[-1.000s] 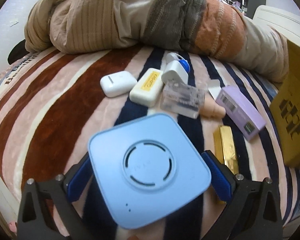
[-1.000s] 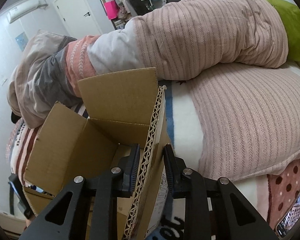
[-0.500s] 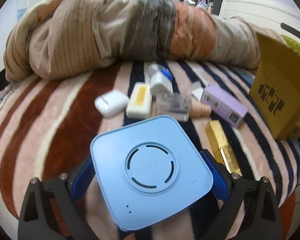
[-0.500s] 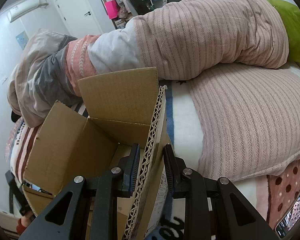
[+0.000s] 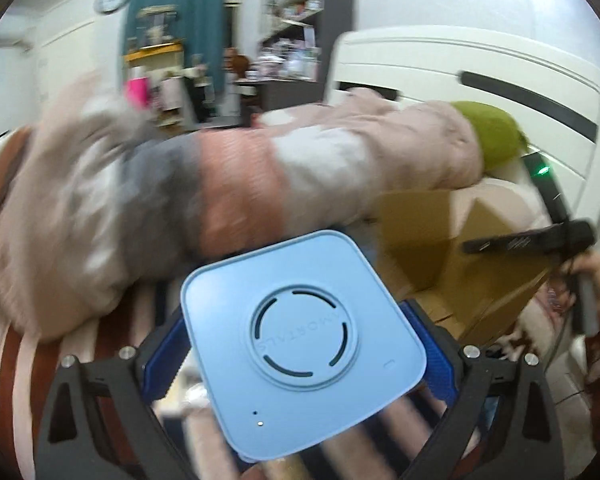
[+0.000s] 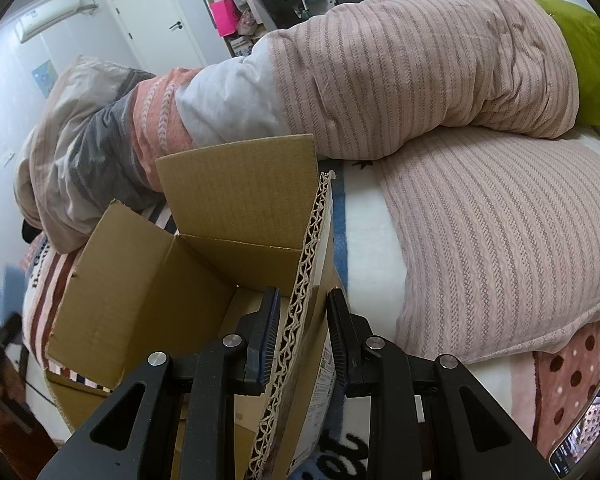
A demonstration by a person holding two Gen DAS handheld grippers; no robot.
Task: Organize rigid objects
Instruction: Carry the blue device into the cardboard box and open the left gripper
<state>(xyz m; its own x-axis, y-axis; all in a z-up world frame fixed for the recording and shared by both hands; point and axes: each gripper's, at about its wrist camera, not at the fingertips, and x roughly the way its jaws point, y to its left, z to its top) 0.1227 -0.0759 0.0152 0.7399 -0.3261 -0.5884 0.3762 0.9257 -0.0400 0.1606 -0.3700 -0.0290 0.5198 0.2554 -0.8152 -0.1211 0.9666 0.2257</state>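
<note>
My left gripper (image 5: pixel 296 344) is shut on a light blue square device (image 5: pixel 300 340) with a round ring on top, held up in the air over the striped bed. The open cardboard box (image 5: pixel 452 256) stands just right of it. In the right wrist view my right gripper (image 6: pixel 300 320) is shut on the box's corrugated flap (image 6: pixel 304 312), holding the box (image 6: pixel 148 280) open on the bed. The left gripper with the blue device shows blurred at that view's left edge (image 6: pixel 8 292). The other small objects on the bed are out of sight.
A bunched striped quilt (image 6: pixel 380 72) lies behind the box. A knitted pink pillow (image 6: pixel 500 240) lies to the right, and a green cushion (image 6: pixel 580 52) at the far right. A phone (image 6: pixel 588 432) lies at the bottom right. Shelves and a door stand behind.
My left gripper has lifted and swung right with the blue device, away from the small objects toward the box. The right gripper has kept its hold on the flap.
</note>
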